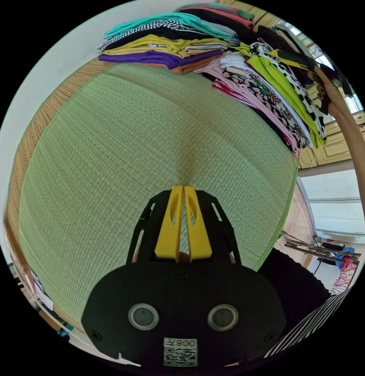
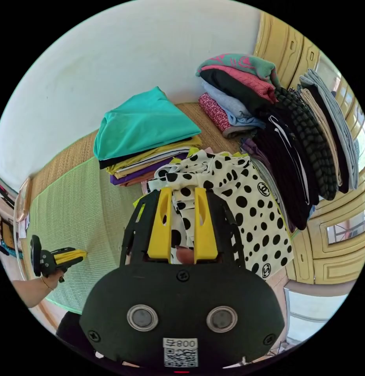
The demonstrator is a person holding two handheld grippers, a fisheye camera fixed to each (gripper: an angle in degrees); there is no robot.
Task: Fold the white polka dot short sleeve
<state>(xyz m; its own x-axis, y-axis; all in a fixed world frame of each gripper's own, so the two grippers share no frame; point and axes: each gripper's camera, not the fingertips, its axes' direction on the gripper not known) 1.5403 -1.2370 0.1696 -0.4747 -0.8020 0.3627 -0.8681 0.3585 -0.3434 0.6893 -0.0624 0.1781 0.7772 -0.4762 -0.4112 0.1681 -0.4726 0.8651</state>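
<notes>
- Right gripper (image 2: 181,194) is up at the clothes piles, its yellow fingers (image 2: 160,223) narrowed around a bunched fold of the white polka dot short sleeve (image 2: 245,203). Fabric sits between them, so it looks pinched.
- That shirt lies on top of a messy heap just past the fingers, spreading toward 4 o'clock in the right gripper view.
- A folded stack with a teal top (image 2: 145,123) sits at 11 o'clock of the shirt; a darker leaning pile (image 2: 304,149) is at 2 o'clock.
- Left gripper (image 1: 183,188) hangs over the green woven mat (image 1: 111,156), fingers closed tip to tip with nothing in them.
- In the left gripper view the stacks line the mat's far edge, 12 to 2 o'clock, and a person's arm (image 1: 351,133) reaches in at 3 o'clock.
</notes>
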